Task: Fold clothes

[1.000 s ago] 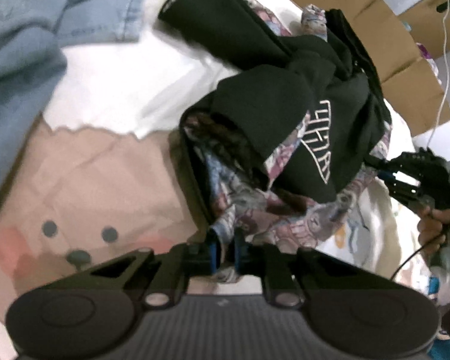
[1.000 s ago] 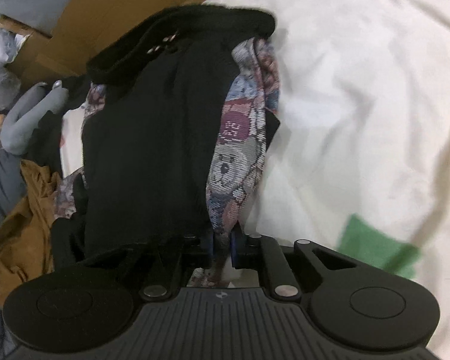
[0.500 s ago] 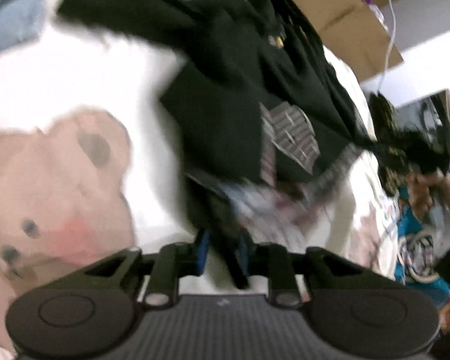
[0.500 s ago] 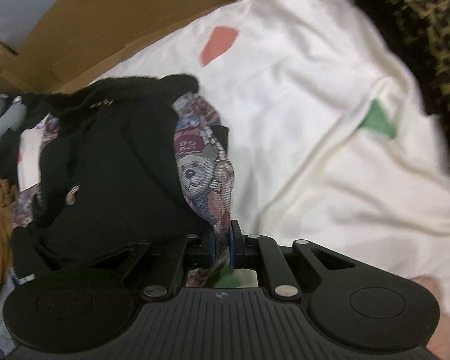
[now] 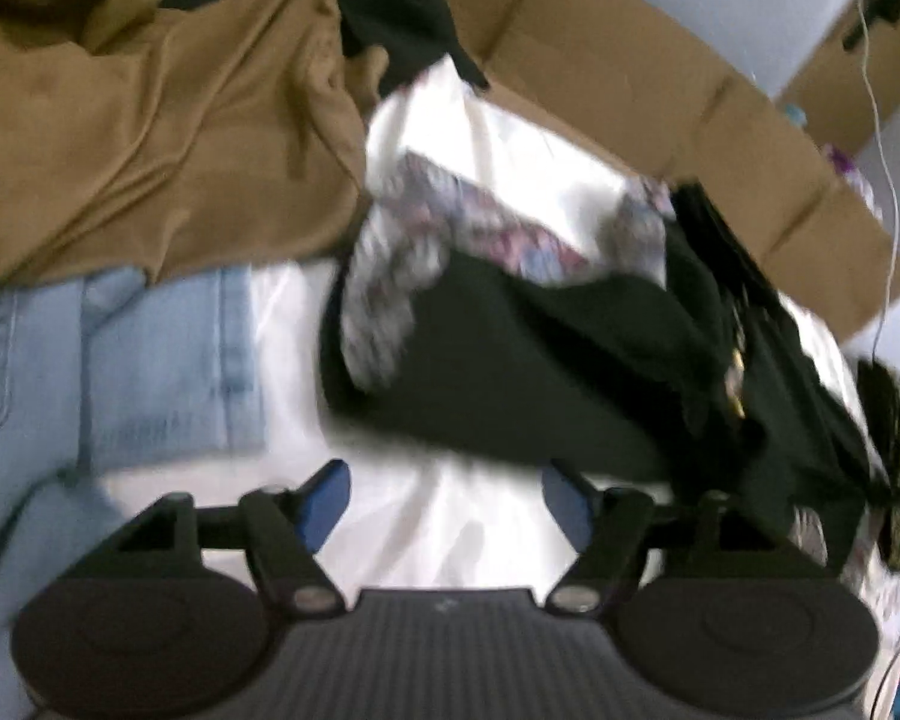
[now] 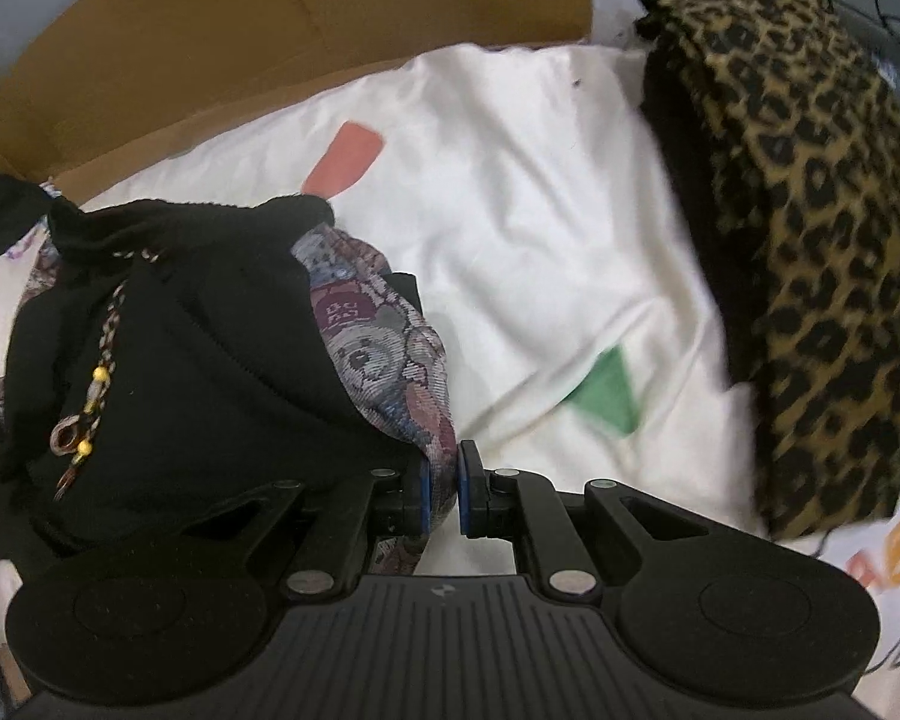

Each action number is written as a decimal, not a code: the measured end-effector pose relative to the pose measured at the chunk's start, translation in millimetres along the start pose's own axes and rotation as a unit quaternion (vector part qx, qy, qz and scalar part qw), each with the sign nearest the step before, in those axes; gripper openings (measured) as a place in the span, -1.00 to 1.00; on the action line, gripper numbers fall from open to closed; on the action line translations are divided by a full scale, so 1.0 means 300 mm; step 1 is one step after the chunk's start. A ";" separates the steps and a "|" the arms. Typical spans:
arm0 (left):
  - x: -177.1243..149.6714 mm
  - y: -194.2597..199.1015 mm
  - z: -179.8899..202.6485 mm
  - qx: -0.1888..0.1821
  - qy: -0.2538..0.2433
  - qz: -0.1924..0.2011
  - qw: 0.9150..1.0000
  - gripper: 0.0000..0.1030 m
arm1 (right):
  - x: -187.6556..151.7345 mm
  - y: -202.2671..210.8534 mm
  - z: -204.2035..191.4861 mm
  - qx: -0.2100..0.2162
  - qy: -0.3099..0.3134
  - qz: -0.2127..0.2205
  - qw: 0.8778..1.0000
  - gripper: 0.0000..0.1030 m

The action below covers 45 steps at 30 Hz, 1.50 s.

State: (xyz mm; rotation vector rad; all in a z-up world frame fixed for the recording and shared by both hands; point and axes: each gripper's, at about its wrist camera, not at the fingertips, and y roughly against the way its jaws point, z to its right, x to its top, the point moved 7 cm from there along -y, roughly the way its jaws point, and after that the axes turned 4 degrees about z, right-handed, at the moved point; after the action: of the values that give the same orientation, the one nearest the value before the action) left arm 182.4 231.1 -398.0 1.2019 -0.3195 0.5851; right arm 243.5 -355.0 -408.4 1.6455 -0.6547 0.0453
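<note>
With garment (image 6: 222, 372) in R tool (image 6: 441, 492)

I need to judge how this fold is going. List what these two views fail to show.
- Left wrist view: motion blur smears the black hooded garment with patterned lining; its print and overall shape are unreadable.
- Left wrist view: the left gripper, jaws opening and empty, hides the white sheet beneath it.
- Right wrist view: the right gripper, pinching the lining, covers the garment's near edge.
- Right wrist view: the leopard-print fabric is cut by the frame edge.

Right claw (image 6: 442, 495) clamped on black bear-patterned garment (image 6: 210, 372) beside leopard-print cloth (image 6: 822, 276)
</note>
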 end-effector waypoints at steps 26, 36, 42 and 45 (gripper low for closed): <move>0.127 -0.308 -0.058 -0.044 0.032 -0.016 0.998 -0.94 | -0.152 -0.044 0.099 -0.005 -0.074 -0.026 0.997 -0.08; -0.032 -0.113 -0.060 -0.037 0.021 -0.041 0.998 -0.95 | -0.404 -0.012 0.022 0.067 -0.136 -0.070 0.986 -0.01; -0.200 0.012 -0.036 -0.044 0.027 -0.068 0.996 -0.95 | -0.506 0.009 -0.001 0.081 -0.150 -0.086 0.982 -0.01; -0.266 0.051 -0.017 -0.049 0.036 -0.082 0.995 -0.95 | -0.546 0.027 -0.002 0.091 -0.162 -0.093 0.978 -0.01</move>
State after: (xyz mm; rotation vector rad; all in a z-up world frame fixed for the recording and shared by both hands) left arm 108.5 219.2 -429.9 1.0977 -0.1856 0.4637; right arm 103.5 -291.3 -464.8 1.9053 -0.7568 -0.3129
